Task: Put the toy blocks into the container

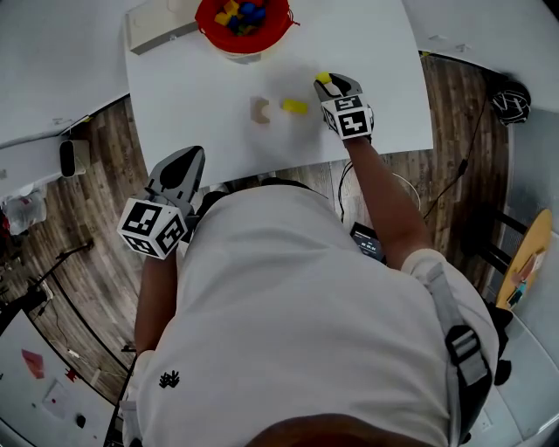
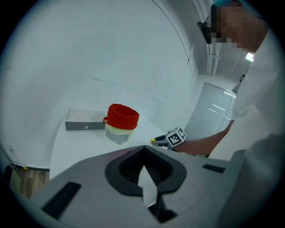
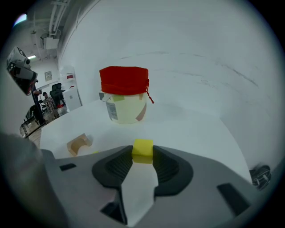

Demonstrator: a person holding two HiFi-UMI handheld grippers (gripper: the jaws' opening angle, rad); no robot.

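Observation:
A container with a red cloth rim [image 1: 243,22] [image 3: 124,94] [image 2: 121,121] stands at the far side of the white table [image 1: 201,96] and holds several coloured blocks. My right gripper [image 1: 326,81] [image 3: 143,156] is shut on a small yellow cube [image 1: 323,78] [image 3: 143,149], held just above the table short of the container. A yellow block [image 1: 294,106] and a wooden arch block [image 1: 259,110] [image 3: 79,144] lie on the table to its left. My left gripper [image 1: 193,154] [image 2: 143,149] hovers at the table's near edge, tips together, with nothing in it.
A flat pale box [image 1: 157,26] [image 2: 84,121] lies left of the container at the table's far corner. Wooden floor surrounds the table, with cables and a dark device [image 1: 367,243] on it near the person's right arm.

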